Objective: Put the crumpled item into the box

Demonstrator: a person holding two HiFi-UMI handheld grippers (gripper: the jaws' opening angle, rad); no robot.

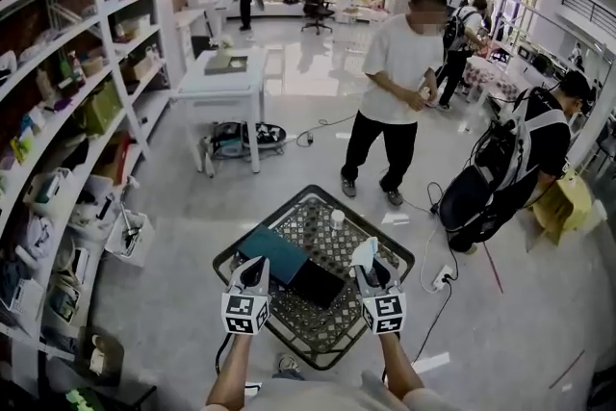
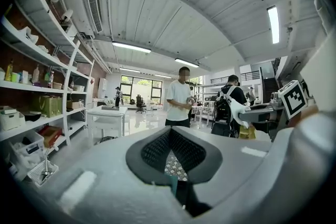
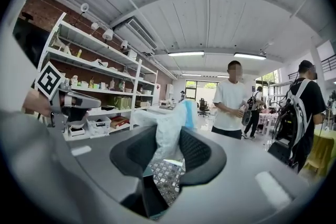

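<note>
A crumpled white and blue item (image 3: 169,124) sticks up from between the pads of my right gripper (image 3: 169,148), which is shut on it. In the head view that gripper (image 1: 372,270) and the item (image 1: 365,254) hang over the right part of a small table with a patterned top (image 1: 339,241). On the table lies the box: a black tray (image 1: 319,284) beside a teal lid (image 1: 272,254). My left gripper (image 1: 253,278) hovers at the lid's left edge. Its pads (image 2: 152,150) stand apart with nothing between them, and the table shows through the gap.
A small white object (image 1: 337,218) stands on the table's far part. A person in a white T-shirt (image 1: 395,101) stands just beyond the table, another with a backpack (image 1: 520,159) to the right. Shelving (image 1: 77,111) lines the left. Cables and a power strip (image 1: 441,279) lie on the floor.
</note>
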